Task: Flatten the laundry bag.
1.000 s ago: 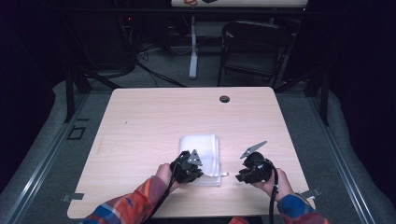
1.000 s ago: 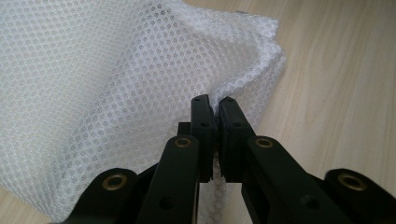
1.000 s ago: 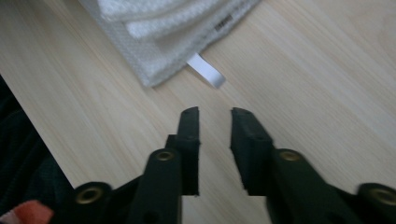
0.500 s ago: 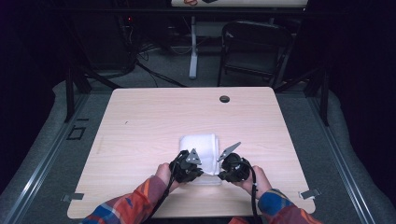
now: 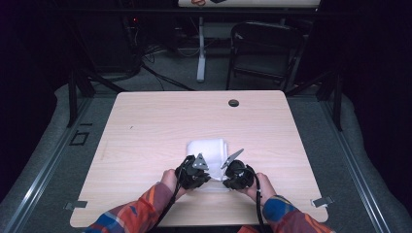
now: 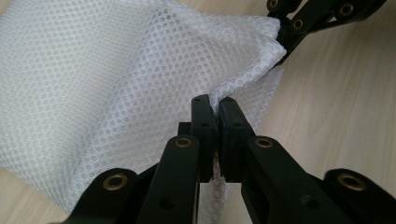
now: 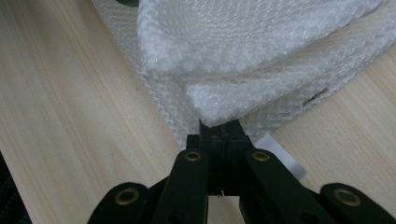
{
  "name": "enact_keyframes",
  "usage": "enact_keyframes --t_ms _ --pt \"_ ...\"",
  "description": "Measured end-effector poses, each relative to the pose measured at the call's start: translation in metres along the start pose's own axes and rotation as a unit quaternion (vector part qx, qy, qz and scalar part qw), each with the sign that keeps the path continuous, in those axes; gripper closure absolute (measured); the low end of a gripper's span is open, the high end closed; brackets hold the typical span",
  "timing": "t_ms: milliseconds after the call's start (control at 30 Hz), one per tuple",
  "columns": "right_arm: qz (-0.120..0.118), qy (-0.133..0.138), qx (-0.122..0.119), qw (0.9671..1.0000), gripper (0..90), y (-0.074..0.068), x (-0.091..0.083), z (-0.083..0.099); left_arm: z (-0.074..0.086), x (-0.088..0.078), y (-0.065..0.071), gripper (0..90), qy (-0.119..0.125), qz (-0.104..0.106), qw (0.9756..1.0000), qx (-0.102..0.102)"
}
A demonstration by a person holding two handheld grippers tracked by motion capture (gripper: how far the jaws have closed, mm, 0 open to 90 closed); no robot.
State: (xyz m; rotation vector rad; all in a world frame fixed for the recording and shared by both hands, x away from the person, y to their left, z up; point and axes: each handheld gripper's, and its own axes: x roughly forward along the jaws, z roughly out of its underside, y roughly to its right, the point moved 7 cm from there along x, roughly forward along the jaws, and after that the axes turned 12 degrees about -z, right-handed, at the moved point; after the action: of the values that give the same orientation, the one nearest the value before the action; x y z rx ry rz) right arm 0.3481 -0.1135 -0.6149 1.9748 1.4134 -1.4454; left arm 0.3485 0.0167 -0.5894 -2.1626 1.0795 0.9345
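Both claws clenched on mesh bag (image 5: 208,150) near edge: left claw (image 6: 213,108), right claw (image 7: 220,125). Grab step done; next likely lift and fold off surface (image 5: 145,126).

White mesh cloth (image 6: 116,79), matt wooden table (image 5: 160,121)

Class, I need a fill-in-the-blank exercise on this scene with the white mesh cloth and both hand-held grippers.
1. The mesh cloth is coloured ____.
2. The left hand-held gripper is ____ on the cloth's edge.
3. The cloth lies on a ____ table.
4. The right hand-held gripper grips a ____ of the cloth.

Missing words: white; shut; wooden; corner
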Motion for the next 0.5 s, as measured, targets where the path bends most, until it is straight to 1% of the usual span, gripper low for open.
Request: enact_keyframes --t_ms 67,167,300,500 --pt "0.005 -0.01 -0.004 0.9999 90.0 0.0 -0.001 0.001 0.0 -0.002 -0.002 86.6 0.0 -0.007 1.0 0.0" --pt "0.006 -0.011 -0.004 0.9999 90.0 0.0 -0.001 0.001 -0.001 -0.004 -0.004 86.7 0.006 -0.011 0.9999 -0.005" --pt "0.003 -0.006 -0.004 1.0 90.0 0.0 0.0 0.001 -0.001 -0.009 -0.008 86.7 0.014 -0.016 0.9997 -0.014" --pt "0.005 -0.006 -0.005 1.0 90.0 0.001 0.0 0.001 -0.001 -0.018 -0.014 86.6 0.026 -0.027 0.9991 -0.02"
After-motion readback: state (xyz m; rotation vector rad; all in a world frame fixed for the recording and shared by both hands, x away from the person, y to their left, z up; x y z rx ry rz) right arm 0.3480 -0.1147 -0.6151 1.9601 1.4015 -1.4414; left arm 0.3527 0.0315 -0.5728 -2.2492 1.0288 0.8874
